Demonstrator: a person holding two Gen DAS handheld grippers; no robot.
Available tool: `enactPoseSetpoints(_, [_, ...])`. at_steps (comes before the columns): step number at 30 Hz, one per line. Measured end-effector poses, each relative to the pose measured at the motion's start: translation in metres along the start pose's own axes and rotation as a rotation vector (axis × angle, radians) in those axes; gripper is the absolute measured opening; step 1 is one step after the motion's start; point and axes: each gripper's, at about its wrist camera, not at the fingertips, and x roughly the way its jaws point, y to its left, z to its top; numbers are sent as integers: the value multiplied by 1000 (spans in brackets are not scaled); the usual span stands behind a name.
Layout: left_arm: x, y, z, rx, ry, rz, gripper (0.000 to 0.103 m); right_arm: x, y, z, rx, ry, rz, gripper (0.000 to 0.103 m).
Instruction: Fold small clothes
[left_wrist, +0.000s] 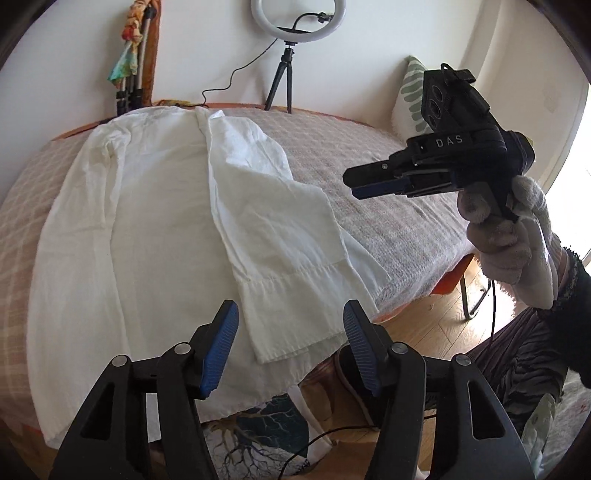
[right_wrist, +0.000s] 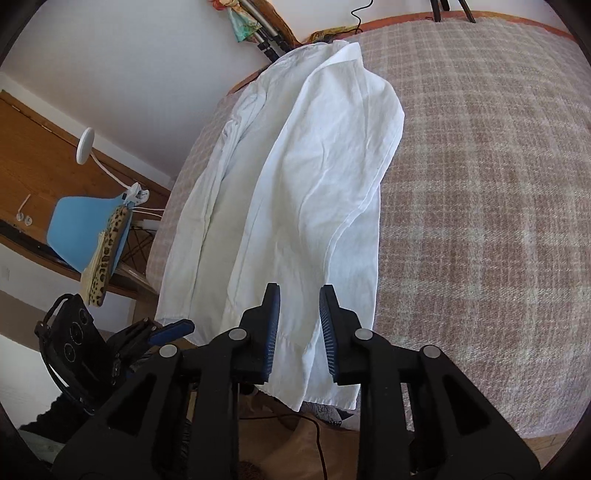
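Both jaws are holding nothing. Those of the left gripper (left_wrist: 291, 345) are standing wide apart. Those of the right gripper (right_wrist: 298, 332) are standing apart too, with a smaller gap; from the left view they are looking almost closed, seen from the side.

The shirt (left_wrist: 166, 229) is lying flat on the bed (left_wrist: 388, 177), with its bottom edge hanging a little over the near side. In the left view it is filling the middle and running up toward 11 o'clock. The right gripper is hovering at 3 o'clock in that view, up in the air and well apart from the cloth. In the right view the left gripper is sitting low at 8 o'clock.

I think the folding is only partly done. One side of the shirt, with its sleeve (left_wrist: 280, 236), is lying folded in over the middle. The other sleeve (left_wrist: 77, 206), toward 9 o'clock, is looking not yet folded in. After that, the long shape would need folding up from the bottom.

Some parts are hard to see. The collar end is far off and squashed by the lens. The bottom edge is partly hiding behind the fingers in both views. I cannot tell if the shirt has buttons.
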Motion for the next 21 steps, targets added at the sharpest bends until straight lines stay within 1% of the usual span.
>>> enactPoseSetpoints(2, [7,-21,-1,100,1,9,62,-16,-6,8,21,-61,7,46])
enactPoseSetpoints(4, [19,-40,-2,185,8,36,62,-29,-14,14,53,-100,37,46])
enactPoseSetpoints(6, [29,-52,-3,226,11,35,62,-39,-19,17,79,-125,57,47])
enactPoseSetpoints(8, [40,-62,-2,252,30,20,62,-53,-27,19,89,-158,45,49])
enactPoseSetpoints(9, [44,-68,-3,261,35,20,62,-55,-29,19,96,-173,42,51])
enactPoseSetpoints(11, [54,-73,0,257,32,29,62,-59,-36,21,120,-186,54,52])
enactPoseSetpoints(14, [66,-77,7,204,37,7,62,-59,-45,25,146,-187,49,52])
enactPoseSetpoints(16, [75,-82,9,194,39,14,62,-56,-47,27,154,-185,40,52])
enactPoseSetpoints(19, [91,-90,8,208,45,84,62,-54,-50,34,164,-187,47,52])
enactPoseSetpoints(21, [95,-97,7,245,28,138,62,-55,-48,38,147,-194,42,52])
